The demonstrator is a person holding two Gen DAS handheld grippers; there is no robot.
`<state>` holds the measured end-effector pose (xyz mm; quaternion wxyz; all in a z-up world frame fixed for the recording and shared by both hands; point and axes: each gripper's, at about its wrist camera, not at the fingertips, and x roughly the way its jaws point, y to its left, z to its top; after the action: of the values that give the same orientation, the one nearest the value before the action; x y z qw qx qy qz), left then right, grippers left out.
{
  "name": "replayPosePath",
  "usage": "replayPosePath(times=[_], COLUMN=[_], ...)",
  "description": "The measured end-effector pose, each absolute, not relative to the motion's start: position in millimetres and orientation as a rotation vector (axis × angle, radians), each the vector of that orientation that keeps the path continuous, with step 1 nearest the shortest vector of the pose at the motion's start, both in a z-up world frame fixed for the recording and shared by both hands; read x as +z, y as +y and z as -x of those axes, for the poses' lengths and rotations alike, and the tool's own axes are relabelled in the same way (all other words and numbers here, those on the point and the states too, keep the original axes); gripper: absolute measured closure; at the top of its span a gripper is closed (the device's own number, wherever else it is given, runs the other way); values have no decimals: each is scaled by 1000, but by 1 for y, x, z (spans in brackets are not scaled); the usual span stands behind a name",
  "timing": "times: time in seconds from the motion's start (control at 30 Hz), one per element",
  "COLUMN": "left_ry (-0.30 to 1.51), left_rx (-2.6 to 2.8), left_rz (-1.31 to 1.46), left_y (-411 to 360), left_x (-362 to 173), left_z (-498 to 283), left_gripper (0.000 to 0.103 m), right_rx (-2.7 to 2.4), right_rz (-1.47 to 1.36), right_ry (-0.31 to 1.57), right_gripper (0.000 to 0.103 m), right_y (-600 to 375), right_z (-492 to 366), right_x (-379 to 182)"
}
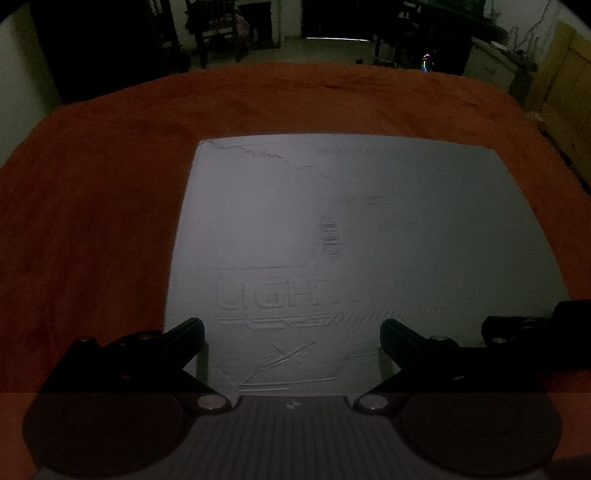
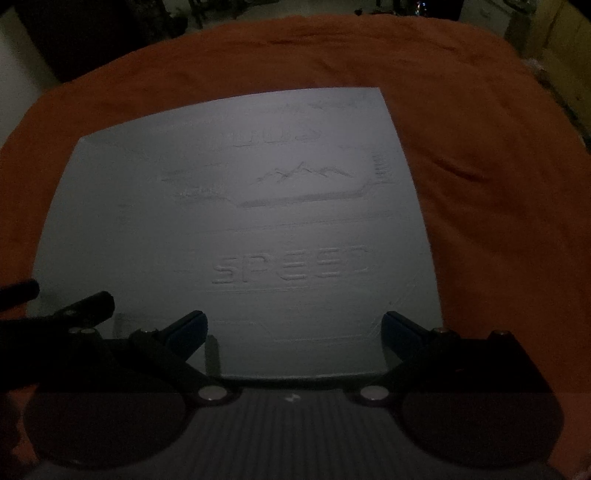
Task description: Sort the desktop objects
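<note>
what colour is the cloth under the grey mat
Orange-red cloth, clearest in the right wrist view around the mat.

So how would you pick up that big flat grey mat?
Probably by its near edge, sliding one finger under from the front. The grey mat lies flat on the orange cloth, too wide to straddle, so only its thin rim fits between the open jaws.

A pale grey mat [image 1: 351,229] embossed with lettering lies flat on an orange cloth [image 1: 92,206] ahead of the fingers; dark furniture [image 1: 214,33] stands beyond.
</note>
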<state>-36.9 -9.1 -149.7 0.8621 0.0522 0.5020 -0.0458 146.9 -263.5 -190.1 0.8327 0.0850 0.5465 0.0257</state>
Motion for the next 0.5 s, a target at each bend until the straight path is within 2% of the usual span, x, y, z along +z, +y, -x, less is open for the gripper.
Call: replayPosePath(times=[0.5], left_ry=[1067], left_rx=[-91], left_rz=[-116], left_y=[-11], left_x=[-154], left_z=[37], left_gripper=[0], right_rx=[61], right_rz=[-171], right_ry=[1159], right_gripper=[0], right_y=[-260], right_z=[-137], right_x=[-185])
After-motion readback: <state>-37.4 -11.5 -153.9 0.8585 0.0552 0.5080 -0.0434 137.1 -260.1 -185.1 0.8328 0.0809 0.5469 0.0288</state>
